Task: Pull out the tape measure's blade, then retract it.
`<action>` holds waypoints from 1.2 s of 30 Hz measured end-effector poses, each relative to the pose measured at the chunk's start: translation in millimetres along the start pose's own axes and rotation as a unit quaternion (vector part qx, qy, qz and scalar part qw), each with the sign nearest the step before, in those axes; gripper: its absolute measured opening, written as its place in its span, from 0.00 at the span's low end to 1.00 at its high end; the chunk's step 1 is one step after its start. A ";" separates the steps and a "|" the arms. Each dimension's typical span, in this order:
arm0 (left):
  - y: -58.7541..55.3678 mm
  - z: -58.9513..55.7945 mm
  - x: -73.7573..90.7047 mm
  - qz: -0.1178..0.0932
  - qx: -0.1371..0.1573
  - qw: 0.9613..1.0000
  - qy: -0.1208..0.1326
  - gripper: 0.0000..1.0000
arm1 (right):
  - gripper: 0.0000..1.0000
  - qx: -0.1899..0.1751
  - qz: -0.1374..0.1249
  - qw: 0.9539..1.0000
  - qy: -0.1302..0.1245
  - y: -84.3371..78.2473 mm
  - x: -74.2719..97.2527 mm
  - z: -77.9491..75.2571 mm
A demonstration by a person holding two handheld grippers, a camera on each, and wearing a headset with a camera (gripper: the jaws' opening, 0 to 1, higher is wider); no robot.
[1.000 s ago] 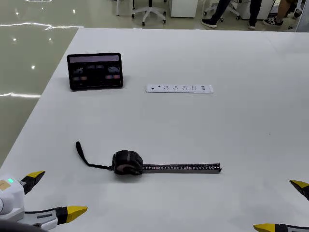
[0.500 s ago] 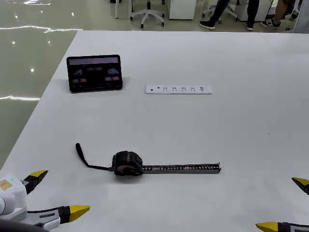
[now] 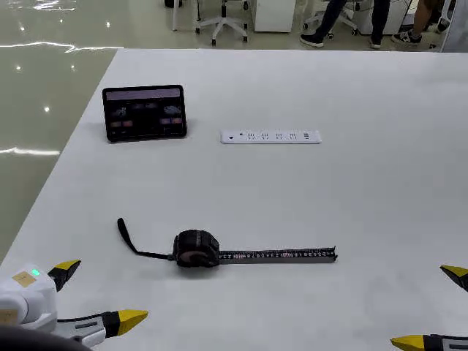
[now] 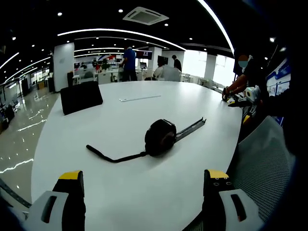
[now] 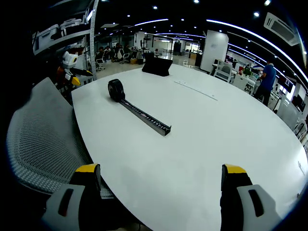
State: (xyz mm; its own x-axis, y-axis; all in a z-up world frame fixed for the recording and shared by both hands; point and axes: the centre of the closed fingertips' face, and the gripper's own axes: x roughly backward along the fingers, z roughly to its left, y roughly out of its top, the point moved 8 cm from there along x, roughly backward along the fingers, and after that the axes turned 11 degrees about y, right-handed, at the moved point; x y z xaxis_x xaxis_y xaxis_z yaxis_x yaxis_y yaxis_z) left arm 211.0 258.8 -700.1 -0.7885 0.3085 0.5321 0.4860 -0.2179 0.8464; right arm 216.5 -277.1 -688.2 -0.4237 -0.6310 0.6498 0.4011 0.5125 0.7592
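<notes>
A black tape measure [image 3: 194,248] lies on the white table [image 3: 351,190], its blade [image 3: 278,255] drawn out to the right and its wrist strap [image 3: 131,239] trailing left. In the left gripper view the tape measure [image 4: 160,136] lies ahead, centred between the jaws. The right gripper view has the tape measure [image 5: 116,89] far off, the blade [image 5: 145,116] reaching toward me. My left gripper [image 3: 102,296] hovers open at the table's near left corner. Open too, my right gripper [image 3: 437,306] stays at the near right edge. Neither touches the tape.
A dark tablet [image 3: 145,112] stands propped at the back left. A white power strip [image 3: 271,137] lies flat behind the tape measure. A grey mesh chair [image 5: 41,144] sits by the near table edge. Office chairs and people's legs [image 3: 344,22] stand beyond the far edge.
The left gripper has crept slightly right and forward. The tape measure and blade lie as before; the small picture shift is head movement.
</notes>
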 end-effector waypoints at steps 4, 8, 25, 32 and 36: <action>11.7 -14.7 -7.6 -0.008 -0.003 1.000 -0.010 1.00 | 1.00 0.009 0.007 1.000 0.003 8.2 1.3 -9.0; 23.7 -22.8 -22.2 -0.019 -0.008 1.000 -0.014 1.00 | 1.00 0.021 0.009 1.000 0.012 16.5 2.9 -19.7; 58.5 -52.5 -62.8 -0.022 0.018 0.998 0.061 0.99 | 0.96 0.068 0.031 0.995 0.061 41.8 -16.1 -38.5; 57.9 -62.7 -74.5 -0.012 0.019 0.997 0.079 0.99 | 0.97 0.098 0.050 0.990 0.083 50.3 -26.7 -48.8; 57.9 -65.3 -79.6 -0.013 0.040 0.995 0.095 0.99 | 1.00 0.117 0.063 0.986 0.102 55.2 -36.0 -53.1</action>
State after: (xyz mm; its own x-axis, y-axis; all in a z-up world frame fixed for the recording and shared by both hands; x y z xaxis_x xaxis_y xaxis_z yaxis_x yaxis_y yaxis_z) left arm 277.2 161.2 -694.8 -0.8543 0.1305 0.5031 0.4872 -0.1360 0.8626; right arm 296.9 -257.0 -671.7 -0.2007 -0.6450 0.7374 0.2320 0.7000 0.6754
